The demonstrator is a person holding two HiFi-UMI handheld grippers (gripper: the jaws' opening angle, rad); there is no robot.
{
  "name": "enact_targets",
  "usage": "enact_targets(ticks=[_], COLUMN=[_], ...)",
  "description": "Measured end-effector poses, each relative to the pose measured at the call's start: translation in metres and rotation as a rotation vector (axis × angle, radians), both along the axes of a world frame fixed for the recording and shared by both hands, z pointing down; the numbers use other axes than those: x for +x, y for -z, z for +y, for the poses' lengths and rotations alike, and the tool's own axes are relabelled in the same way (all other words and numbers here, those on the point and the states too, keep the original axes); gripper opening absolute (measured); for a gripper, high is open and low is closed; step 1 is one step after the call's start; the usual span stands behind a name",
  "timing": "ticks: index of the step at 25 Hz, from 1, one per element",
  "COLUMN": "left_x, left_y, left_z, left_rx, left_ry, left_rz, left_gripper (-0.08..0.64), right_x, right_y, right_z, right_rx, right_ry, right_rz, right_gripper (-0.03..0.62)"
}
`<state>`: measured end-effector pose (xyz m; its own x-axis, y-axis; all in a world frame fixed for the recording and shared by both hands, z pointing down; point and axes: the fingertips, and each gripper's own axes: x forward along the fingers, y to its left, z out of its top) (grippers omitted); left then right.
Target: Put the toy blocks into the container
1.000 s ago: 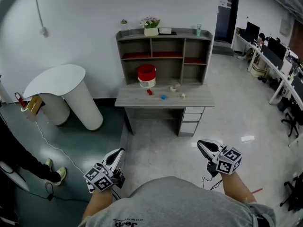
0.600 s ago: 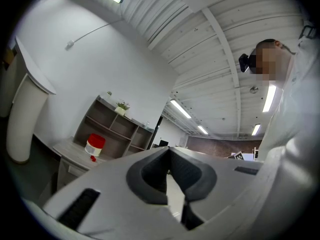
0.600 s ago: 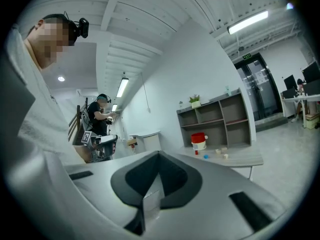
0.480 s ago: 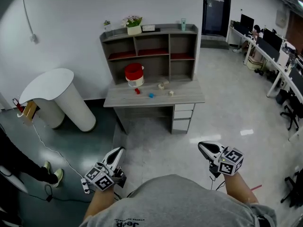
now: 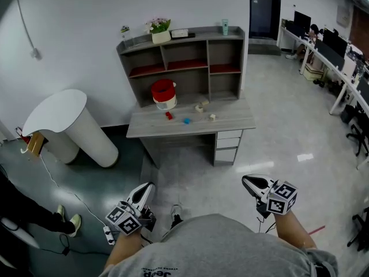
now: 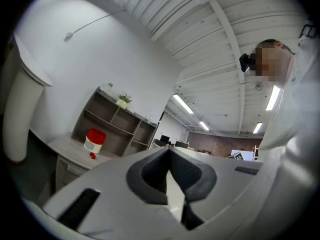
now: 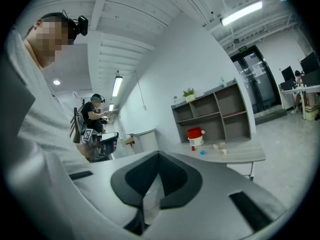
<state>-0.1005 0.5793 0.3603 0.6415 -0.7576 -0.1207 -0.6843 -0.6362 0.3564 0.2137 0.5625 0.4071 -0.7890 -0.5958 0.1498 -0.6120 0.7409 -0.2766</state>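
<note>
The left claw and right claw were closed, empty, well apart from the bench bearing blocks beside the container.

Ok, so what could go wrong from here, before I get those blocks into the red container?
1. The white cable trails over the floor on your left and could catch a foot.
2. The red container stands at the back by the shelf unit, so a gripper might bump the shelf there.
3. The blue block and its neighbours are small and loose on the desk; a clumsy approach could knock one off.
</note>
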Motion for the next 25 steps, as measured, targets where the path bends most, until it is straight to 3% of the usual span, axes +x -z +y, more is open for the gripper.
enact_targets(ticks=[7,16,20,25], left_x=[-0.062,-0.149,-0.167,-0.169], left_y=[-0.008,0.005,-0.003,-0.023], left_z=[-0.113,-0.274,-0.324,-0.363], left_rx=[0.027,0.035,0.008,-0.036], left_ry=[-0.08,-0.202,-0.217,-0.227], left_rz=[-0.04,-0.076,-0.056,-0.046], left_gripper=[0.029,0.029,0.029,0.029], right_x=[-0.066,-0.165,-0.19,-0.194], right_y=[-0.008,0.019,0.014,0.002], right_z=[-0.102,-0.25,-0.296,-0.345], right_rx=[-0.009,0.016,-0.01,-0.047], right_ry=[-0.064,-0.14,-0.14,-0.14], right_rz=[0.018,0.021,0.049,0.06], right_gripper=[0.004,0.005,0.005,0.005])
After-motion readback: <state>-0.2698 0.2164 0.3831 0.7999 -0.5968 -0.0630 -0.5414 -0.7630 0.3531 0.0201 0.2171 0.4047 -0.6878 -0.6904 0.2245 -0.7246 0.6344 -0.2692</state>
